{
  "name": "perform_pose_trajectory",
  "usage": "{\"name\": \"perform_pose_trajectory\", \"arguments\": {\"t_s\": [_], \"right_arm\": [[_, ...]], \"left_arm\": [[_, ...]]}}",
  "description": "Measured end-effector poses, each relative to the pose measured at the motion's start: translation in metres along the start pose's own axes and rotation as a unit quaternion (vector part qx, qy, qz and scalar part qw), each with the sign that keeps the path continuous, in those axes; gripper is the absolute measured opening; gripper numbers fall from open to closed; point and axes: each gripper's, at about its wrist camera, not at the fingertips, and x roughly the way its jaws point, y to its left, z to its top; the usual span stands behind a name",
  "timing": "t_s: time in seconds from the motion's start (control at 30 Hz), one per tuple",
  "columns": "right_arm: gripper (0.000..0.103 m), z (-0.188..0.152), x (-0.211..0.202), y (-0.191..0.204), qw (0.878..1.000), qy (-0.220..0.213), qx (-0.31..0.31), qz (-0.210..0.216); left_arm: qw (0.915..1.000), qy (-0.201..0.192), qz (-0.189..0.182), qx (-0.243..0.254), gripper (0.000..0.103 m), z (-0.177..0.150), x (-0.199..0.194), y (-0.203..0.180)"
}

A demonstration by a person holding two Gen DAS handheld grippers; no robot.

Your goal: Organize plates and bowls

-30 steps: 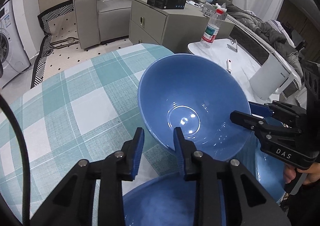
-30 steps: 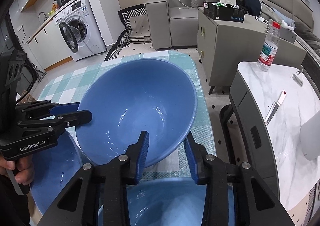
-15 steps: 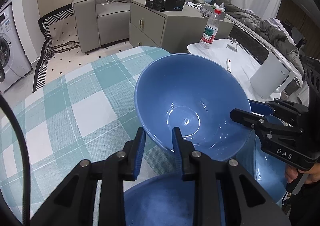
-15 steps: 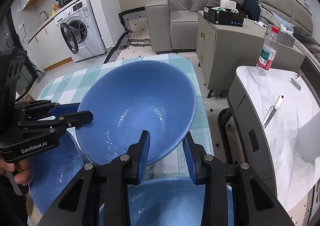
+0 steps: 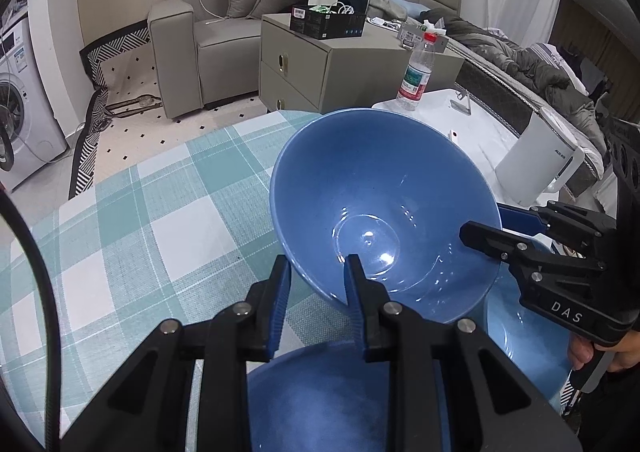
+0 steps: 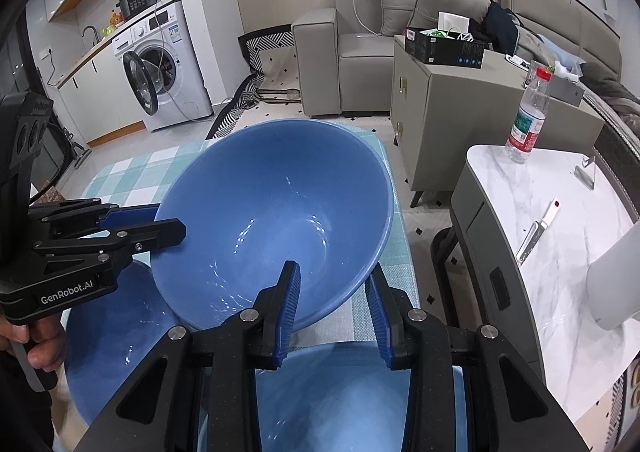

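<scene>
Left wrist view: large blue bowl [image 5: 384, 208] lifted and tilted above the checked table [image 5: 132, 236], rim pinched on the near side by the left tool [image 5: 316, 276], 1 finger inside the wall and 1 outside. Opposite rim clamped by the right tool [image 5: 486, 226], reaching in from the right. Compared with 1 second back, bowl raised a little and tipped further away, both grips unchanged. Judged as a 2-handed carry toward stacking, not a release. Below: a 2nd blue bowl [image 5: 340, 400] under the left tool, a 3rd blue bowl [image 5: 520, 336] under the right tool. Both largely covered by tool bodies, so depth and exact shape unclear.

Right wrist view: same large blue bowl [image 6: 276, 220], right tool [image 6: 334, 294] straddling its lower rim, clenched on it; left tool [image 6: 168, 220] closed on the left rim. Bowl seen slightly higher than half a second ago. Blue bowl [image 6: 116, 336] at lower left and another blue bowl [image 6: 340, 404] directly beneath, each cut off by tool and frame edge. No plates visible in either view; stacking target not certain.
</scene>
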Motion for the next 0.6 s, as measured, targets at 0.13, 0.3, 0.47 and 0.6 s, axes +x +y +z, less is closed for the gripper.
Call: {"name": "perform_pose_trajectory", "arguments": {"t_s": [0.13, 0.3, 0.47, 0.6], "right_arm": [[0.034, 0.0, -0.008, 0.002, 1.0, -0.009, -0.001, 0.0], [0.034, 0.0, -0.018, 0.007, 1.0, -0.018, -0.006, -0.002], [0.034, -0.002, -0.029, 0.013, 1.0, -0.029, -0.009, -0.003], [0.034, -0.003, -0.041, 0.019, 0.999, -0.04, -0.012, -0.003]], "left_arm": [[1.0, -0.004, -0.001, -0.002, 0.026, -0.001, -0.004, 0.0], [0.9999, -0.012, 0.001, -0.003, 0.026, -0.001, -0.012, -0.002], [0.9998, -0.022, 0.003, -0.003, 0.026, -0.003, -0.023, -0.003], [0.9995, -0.03, 0.007, -0.002, 0.026, -0.006, -0.033, -0.006]]}}
